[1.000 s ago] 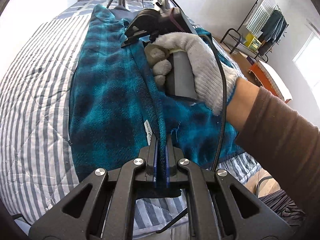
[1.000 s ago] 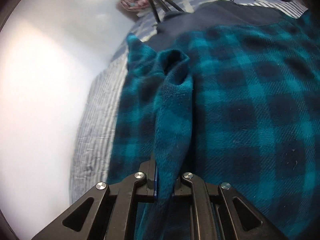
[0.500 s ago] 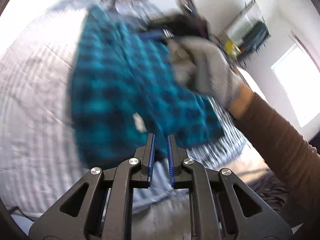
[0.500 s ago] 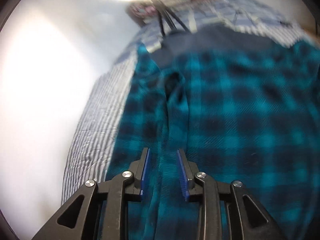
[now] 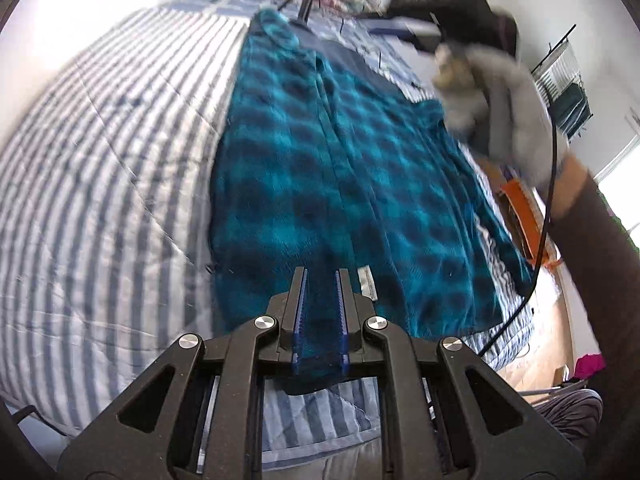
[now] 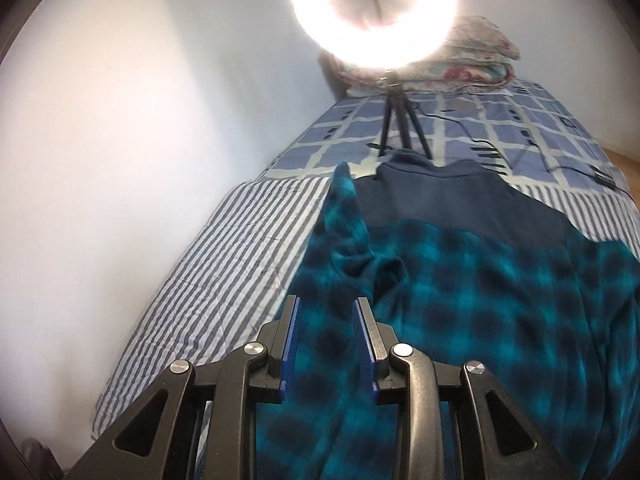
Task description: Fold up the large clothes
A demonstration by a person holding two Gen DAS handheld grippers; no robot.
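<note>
A large teal and dark plaid fleece garment (image 5: 320,184) with a navy yoke (image 6: 448,204) lies spread on a striped bed. My left gripper (image 5: 320,280) is open and empty above the garment's near hem. My right gripper (image 6: 326,312) is open and empty above the garment's left side, near a raised fold (image 6: 348,240). In the left wrist view the right gripper (image 5: 408,32), held by a gloved hand (image 5: 500,96), is lifted above the garment's far right.
The striped quilt (image 5: 100,152) covers the bed. A ring light (image 6: 374,12) on a tripod (image 6: 396,128) stands at the head of the bed, with folded bedding (image 6: 472,60) behind. A white wall (image 6: 120,120) runs along the left. Wooden floor (image 5: 540,344) lies to the right.
Both grippers opened and let go of the garment's folded edge, then lifted away. The garment now lies flat on the bed.
</note>
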